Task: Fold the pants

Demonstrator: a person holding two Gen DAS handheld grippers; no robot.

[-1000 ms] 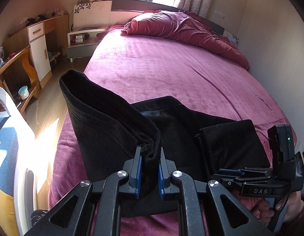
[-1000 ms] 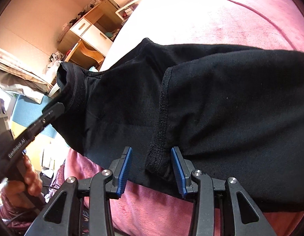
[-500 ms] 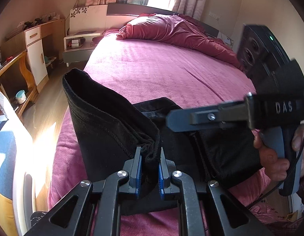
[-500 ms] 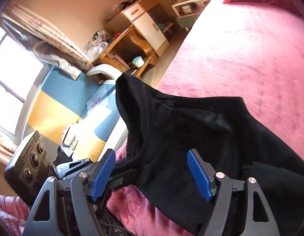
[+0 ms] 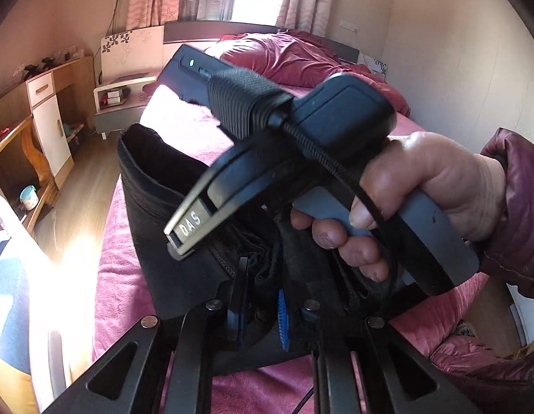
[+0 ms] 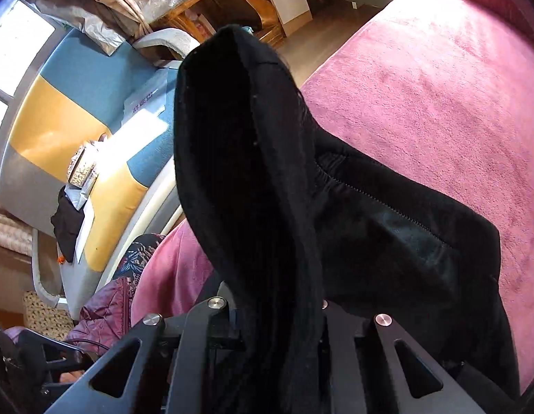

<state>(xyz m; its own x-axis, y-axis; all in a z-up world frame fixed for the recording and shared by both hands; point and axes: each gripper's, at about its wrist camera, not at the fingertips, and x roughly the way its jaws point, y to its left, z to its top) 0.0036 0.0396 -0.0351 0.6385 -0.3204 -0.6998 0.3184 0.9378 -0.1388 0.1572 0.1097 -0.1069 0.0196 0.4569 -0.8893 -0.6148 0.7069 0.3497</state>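
Observation:
Black pants [image 5: 153, 186] lie folded near the foot of a bed with a pink blanket [image 5: 184, 127]. My left gripper [image 5: 261, 296] is shut on a bunched edge of the fabric and holds it raised. In the right wrist view the pants [image 6: 387, 234] stand up in a tall fold. My right gripper [image 6: 277, 310] is closing, with that fold pinched between its jaws; the pads are hidden by cloth. A person's hand [image 5: 422, 186] holds the right gripper's black body [image 5: 336, 120] just above and in front of the left gripper, blocking much of the pants.
A crumpled dark red duvet [image 5: 301, 58] lies at the head of the bed. A nightstand [image 5: 122, 103] and a wooden desk [image 5: 42, 120] stand across the floor on the left. A blue and yellow sofa [image 6: 77, 110] is beside the bed's foot. A wall runs along the bed's right side.
The right gripper left the folded leg hem, opened wide, swung over beside the left gripper and closed on the raised fold. The left gripper kept its grip and hardly moved.

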